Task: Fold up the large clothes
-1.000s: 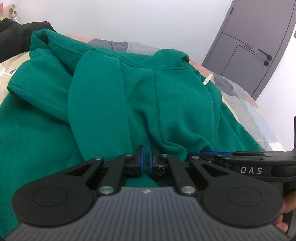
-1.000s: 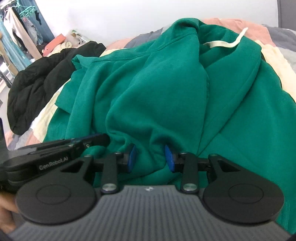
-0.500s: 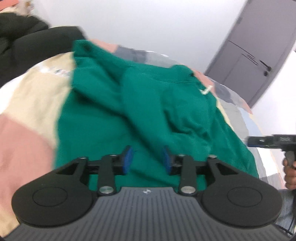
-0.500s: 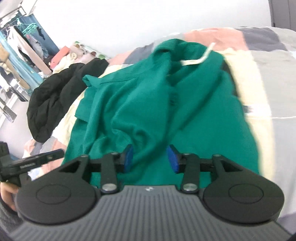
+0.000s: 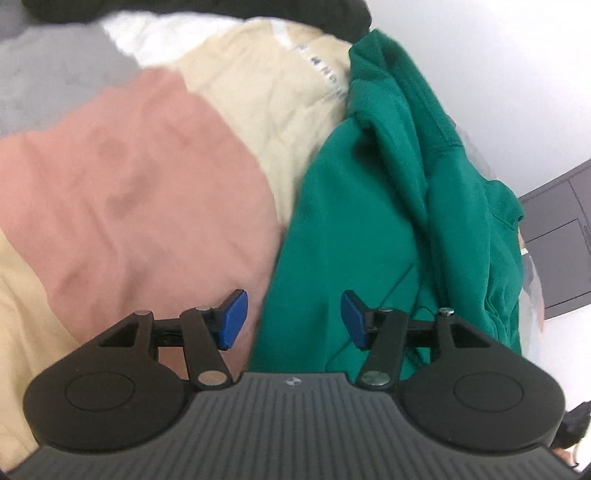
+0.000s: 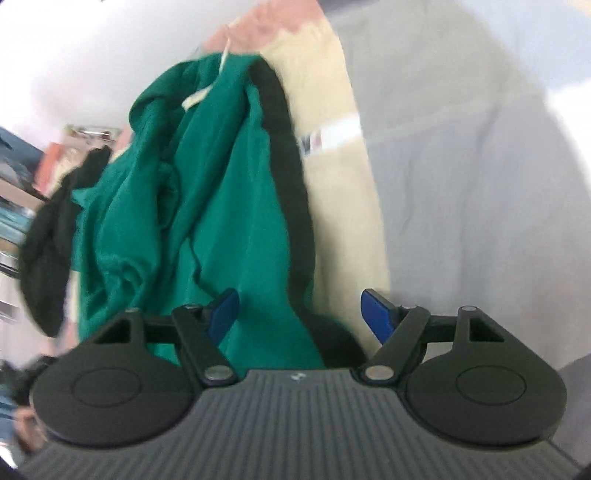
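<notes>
From the left wrist camera, the left gripper (image 5: 291, 319) hung with its blue pads spread wide and nothing between them. It looked down over the near left edge of the green hoodie (image 5: 373, 229), which lay bunched on the patchwork bedspread (image 5: 140, 177), its body partly folded over itself with thick ridges running away toward the far end. The edge of the garment passed under the gap between the pads, which suggests the tool was placed there to take that side hem, though no cloth was yet in its grasp. A grey door (image 5: 561, 254) stood beyond the bed, and a black garment (image 5: 347, 16) lay at the bed's far edge.

From the right wrist camera, blurred by motion, the right gripper (image 6: 299, 315) was likewise spread wide and empty. The green hoodie (image 6: 225, 206) sat below and to the left of it, its pale drawstring (image 6: 201, 96) showing at the far end, where the hood appeared to be. A dark strip ran along the hoodie's right border, perhaps shadow or lining; I could not tell which. The gap between the pads straddled that right border over the cream panel of the bedspread (image 6: 332, 206), likely lining up to grip the opposite side for a fold. A black jacket (image 6: 51, 236) lay at the left.
</notes>
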A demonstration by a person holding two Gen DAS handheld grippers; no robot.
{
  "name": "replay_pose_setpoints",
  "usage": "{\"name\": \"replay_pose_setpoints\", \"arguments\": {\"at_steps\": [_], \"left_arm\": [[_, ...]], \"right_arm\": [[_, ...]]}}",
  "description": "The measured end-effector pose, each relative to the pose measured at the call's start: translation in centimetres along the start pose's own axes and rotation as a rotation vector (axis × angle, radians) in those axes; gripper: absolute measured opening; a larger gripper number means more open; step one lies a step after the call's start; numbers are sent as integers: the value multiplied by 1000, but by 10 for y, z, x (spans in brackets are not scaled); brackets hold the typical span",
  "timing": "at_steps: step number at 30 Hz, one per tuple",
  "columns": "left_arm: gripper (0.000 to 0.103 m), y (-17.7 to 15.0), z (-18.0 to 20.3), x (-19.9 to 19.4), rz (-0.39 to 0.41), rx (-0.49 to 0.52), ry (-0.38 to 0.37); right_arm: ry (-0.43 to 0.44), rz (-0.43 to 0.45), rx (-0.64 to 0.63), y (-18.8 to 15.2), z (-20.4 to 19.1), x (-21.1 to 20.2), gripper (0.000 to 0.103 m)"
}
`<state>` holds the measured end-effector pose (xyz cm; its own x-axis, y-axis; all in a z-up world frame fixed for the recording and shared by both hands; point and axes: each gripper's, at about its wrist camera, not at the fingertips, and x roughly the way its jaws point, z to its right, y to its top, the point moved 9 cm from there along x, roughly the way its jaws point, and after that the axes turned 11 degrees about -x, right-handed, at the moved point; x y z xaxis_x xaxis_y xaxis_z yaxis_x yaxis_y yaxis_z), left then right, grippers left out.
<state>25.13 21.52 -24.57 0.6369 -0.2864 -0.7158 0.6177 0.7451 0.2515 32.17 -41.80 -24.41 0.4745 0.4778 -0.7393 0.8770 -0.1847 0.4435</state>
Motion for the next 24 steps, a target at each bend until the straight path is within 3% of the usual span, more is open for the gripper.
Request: {"name": "replay_pose_setpoints", "arguments": {"at_steps": [5,9,14,16,19,24], "left_arm": [[65,-12,4,9,-41,17,-21],[66,-24,14,10,-99,28,-106],[66,-33,23,-7,-128,-32,-289],[66,-39,21,-4,-137,-25,-249],[65,-55,15,16,-211,-14,-154],[65,-55,20,22,-209,17,-147]], "right_arm": [[95,24,-30,-1,-7,5,76],[164,-31,-74,-4,-24,15,76],[274,-22,-152,-1,-49,12,77],[279,-31,-174,-2,-53,12,77],[227,-93,-172,-6,-47,24,77],[95,-198,-287,-10,-60,46,77]]}}
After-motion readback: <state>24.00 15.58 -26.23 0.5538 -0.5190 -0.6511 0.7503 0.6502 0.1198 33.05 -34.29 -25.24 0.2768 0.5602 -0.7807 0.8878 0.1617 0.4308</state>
